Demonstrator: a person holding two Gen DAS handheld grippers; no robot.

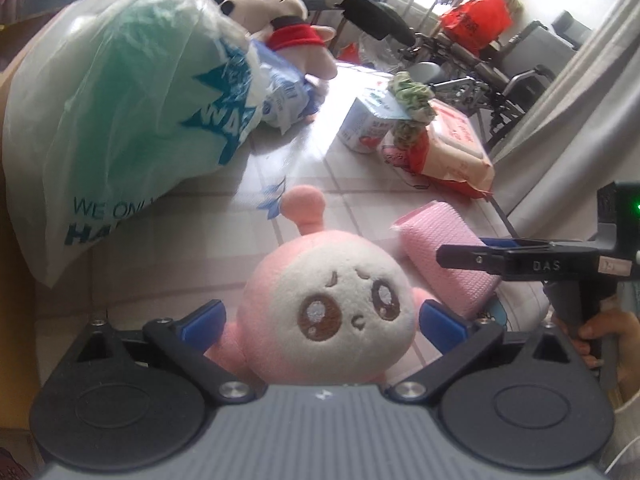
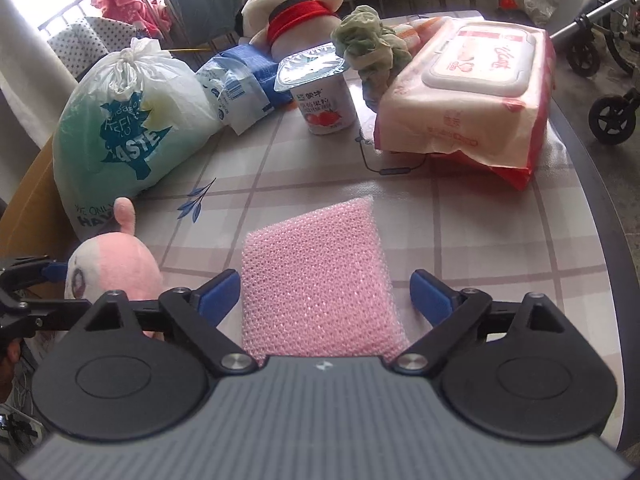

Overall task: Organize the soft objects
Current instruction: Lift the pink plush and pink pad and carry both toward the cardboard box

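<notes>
A pink plush toy (image 1: 328, 292) with a white face lies on the checked table (image 2: 480, 232), face up between the blue pads of my left gripper (image 1: 322, 320). That gripper is open, and its pads stand at the toy's sides without squeezing it. A pink mesh sponge (image 2: 316, 280) lies flat between the pads of my right gripper (image 2: 325, 296), also open; the left pad is at the sponge's edge and the right pad stands clear. The sponge (image 1: 444, 236) sits just right of the toy (image 2: 116, 268). A hand holds the right gripper's handle.
A tied white and green plastic bag (image 2: 128, 132) stands at the left by a cardboard box (image 2: 32, 208). Behind are a blue packet (image 2: 236, 80), a red-scarfed plush doll (image 2: 296, 4), a yogurt cup (image 2: 320, 92), a green scrunchie (image 2: 368, 44) and a wet-wipes pack (image 2: 468, 92). The table's rim (image 2: 592, 208) curves at the right.
</notes>
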